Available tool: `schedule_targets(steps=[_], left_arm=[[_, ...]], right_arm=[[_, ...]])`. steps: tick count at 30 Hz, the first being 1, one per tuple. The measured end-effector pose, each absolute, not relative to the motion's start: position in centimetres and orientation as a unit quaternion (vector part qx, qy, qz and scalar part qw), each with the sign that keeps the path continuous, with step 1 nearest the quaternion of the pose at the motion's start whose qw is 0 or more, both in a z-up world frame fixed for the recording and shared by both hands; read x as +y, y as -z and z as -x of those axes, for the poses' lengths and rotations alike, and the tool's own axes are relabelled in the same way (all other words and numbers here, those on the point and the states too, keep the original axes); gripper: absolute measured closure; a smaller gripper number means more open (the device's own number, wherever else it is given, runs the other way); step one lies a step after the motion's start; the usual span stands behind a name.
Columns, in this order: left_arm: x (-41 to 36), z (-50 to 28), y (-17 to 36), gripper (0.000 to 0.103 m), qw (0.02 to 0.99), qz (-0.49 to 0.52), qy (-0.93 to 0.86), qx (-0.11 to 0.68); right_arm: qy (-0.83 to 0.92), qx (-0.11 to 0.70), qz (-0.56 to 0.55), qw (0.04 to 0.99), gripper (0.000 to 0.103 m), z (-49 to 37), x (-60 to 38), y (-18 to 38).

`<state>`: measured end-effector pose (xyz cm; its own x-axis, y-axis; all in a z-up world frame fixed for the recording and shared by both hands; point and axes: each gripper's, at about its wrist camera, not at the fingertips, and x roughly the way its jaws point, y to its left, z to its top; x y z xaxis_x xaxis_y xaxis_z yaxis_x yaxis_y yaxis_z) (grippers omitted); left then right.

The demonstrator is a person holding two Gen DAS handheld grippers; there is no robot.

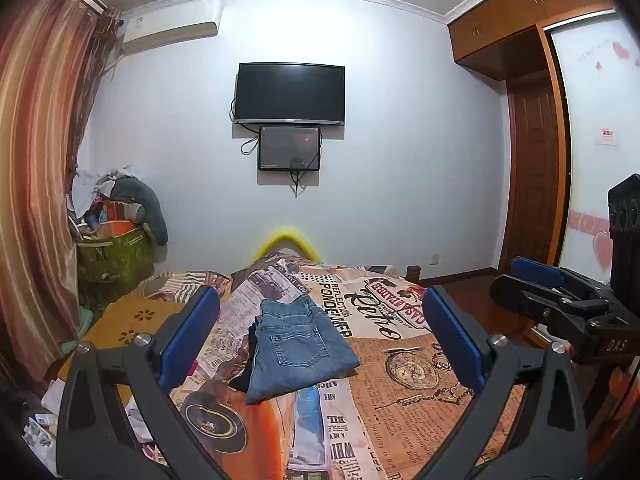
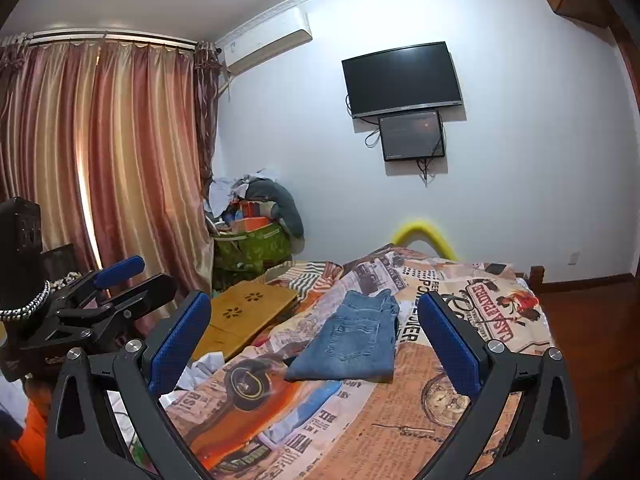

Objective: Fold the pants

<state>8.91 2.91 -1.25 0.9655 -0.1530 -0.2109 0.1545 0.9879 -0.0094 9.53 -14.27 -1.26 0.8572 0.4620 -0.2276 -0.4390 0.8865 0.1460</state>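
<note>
Blue denim pants (image 1: 298, 346) lie folded into a compact bundle on the printed bedspread (image 1: 404, 396), back pocket up, with a dark garment edge peeking out at their left side. My left gripper (image 1: 320, 336) hovers above and in front of them, open, blue pads wide apart with nothing between. The right gripper (image 1: 536, 276) shows at the right edge of the left wrist view, raised off the bed. In the right wrist view the pants (image 2: 352, 340) lie ahead between the pads of the open right gripper (image 2: 314, 340), and the left gripper (image 2: 128, 276) shows at the left.
A wooden lap tray (image 2: 244, 316) rests on the bed's left side beside crumpled white items (image 2: 200, 368). A pile of bags and clothes (image 2: 252, 220) stands by the curtain (image 2: 108, 160). A TV (image 1: 290, 94) hangs on the far wall; a wardrobe (image 1: 536, 160) stands right.
</note>
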Motion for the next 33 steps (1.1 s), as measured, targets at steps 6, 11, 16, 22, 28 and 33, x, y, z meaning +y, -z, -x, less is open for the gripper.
schedule_targets(steps=[6,11,16,22,28,33], left_arm=[[2.85,-8.75,1.3,0.0,0.991,-0.005,0.08,0.106],[2.82,-8.82,1.3,0.0,0.991,-0.006,0.082,0.109],[2.84,-9.01,1.23,0.0,0.989,-0.005,0.089,0.117],[2.86,-9.03,0.98,0.0,0.989,-0.004,0.092,0.117],[2.95,-8.96,1.05,0.0,0.988,-0.003,0.097,0.117],[2.83,-9.06,1.05,0.0,0.988,0.001,0.101,0.12]], right_arm=[[-0.224,0.13,-0.043,0.965,0.0,-9.3,-14.2,1.25],[-0.215,0.128,-0.034,0.968,0.0,-9.13,-13.87,1.03],[-0.212,0.126,-0.032,0.969,0.0,-8.95,-13.76,0.85],[-0.205,0.125,-0.029,0.97,0.0,-8.83,-13.77,0.73],[-0.204,0.127,-0.03,0.97,0.0,-8.84,-13.83,0.78],[-0.203,0.129,-0.029,0.97,0.0,-8.9,-13.87,0.88]])
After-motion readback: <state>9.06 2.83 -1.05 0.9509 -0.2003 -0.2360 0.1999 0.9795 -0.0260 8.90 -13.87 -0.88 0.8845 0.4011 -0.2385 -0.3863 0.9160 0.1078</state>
